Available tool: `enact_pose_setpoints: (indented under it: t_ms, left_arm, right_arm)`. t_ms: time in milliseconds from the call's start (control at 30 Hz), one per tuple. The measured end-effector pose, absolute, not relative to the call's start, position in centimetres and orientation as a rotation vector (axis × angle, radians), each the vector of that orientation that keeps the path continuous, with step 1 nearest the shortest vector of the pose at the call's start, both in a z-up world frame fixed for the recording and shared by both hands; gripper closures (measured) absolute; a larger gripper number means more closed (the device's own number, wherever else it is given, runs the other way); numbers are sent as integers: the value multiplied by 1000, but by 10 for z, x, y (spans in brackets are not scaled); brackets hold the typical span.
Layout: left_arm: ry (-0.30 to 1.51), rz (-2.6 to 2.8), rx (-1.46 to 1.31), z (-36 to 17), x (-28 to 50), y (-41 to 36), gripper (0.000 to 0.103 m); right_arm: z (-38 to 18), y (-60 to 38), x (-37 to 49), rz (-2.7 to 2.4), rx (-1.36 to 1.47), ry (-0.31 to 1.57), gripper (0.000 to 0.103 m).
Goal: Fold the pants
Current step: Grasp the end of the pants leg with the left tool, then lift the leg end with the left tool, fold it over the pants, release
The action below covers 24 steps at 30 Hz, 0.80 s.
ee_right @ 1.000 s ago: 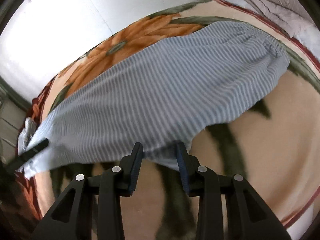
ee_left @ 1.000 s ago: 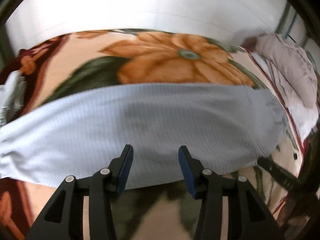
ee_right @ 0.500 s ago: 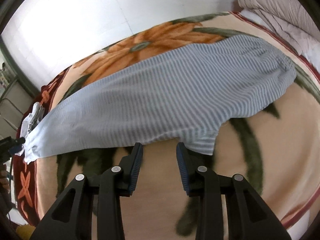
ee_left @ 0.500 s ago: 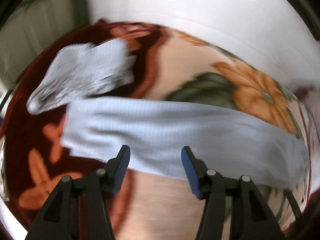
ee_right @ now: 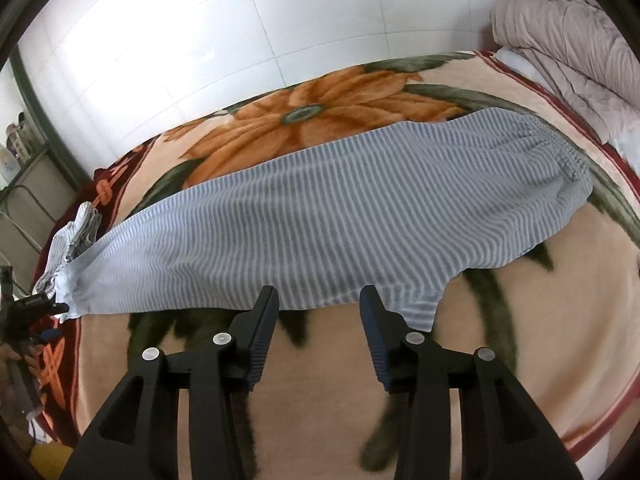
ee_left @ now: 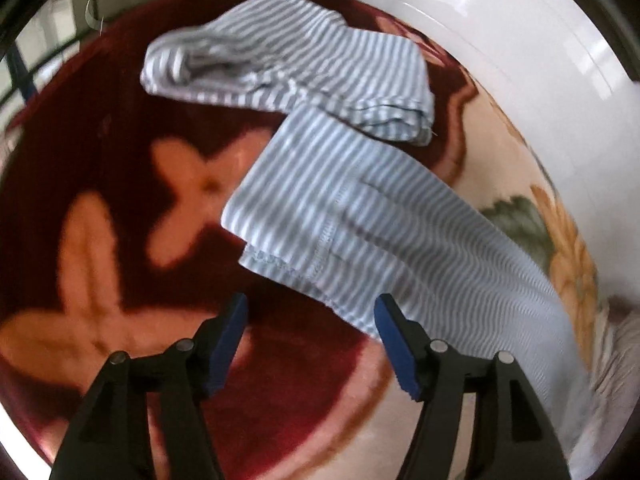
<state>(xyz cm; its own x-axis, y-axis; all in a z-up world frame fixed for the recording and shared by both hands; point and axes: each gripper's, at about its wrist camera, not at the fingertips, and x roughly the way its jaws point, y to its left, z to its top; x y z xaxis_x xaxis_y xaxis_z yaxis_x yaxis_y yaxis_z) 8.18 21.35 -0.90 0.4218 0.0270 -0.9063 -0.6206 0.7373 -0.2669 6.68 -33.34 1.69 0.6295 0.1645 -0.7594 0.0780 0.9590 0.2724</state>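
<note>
My right gripper [ee_right: 318, 304] hangs open and empty just above the striped pants [ee_right: 320, 216] on the floral blanket [ee_right: 540, 300].

Pants [ee_right: 320, 216] lie across the blanket [ee_right: 540, 320], folded garment [ee_left: 320, 60] at their hem.

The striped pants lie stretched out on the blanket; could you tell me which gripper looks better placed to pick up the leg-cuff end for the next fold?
Probably the left gripper: open, it hovers just short of the cuff hem of the pants. The right gripper, also open, sits mid-length by the crotch.
</note>
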Motion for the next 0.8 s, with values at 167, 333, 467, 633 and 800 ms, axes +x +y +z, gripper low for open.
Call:
enact_pose_setpoints:
  t_ms: [167,333,467,633,800]
  left_arm:
    - [999,471,-792,-19,82,227,30]
    - [972,499,-798,-17,95,225,29]
    - [987,564,-734,-17,106,218,33]
    - [1012,621,-644,-17,116,209,62]
    - [1001,575,-597,-4,121,199,91]
  right_arm:
    - [8,-342,66,46,353,909,59]
    - [5,-338,65,44,300,890,59]
    - [2,-334,64,51,245,888,59]
    - [-4,-340,65,77,288,898,59]
    - [-9,-352,64,82,357,904,59]
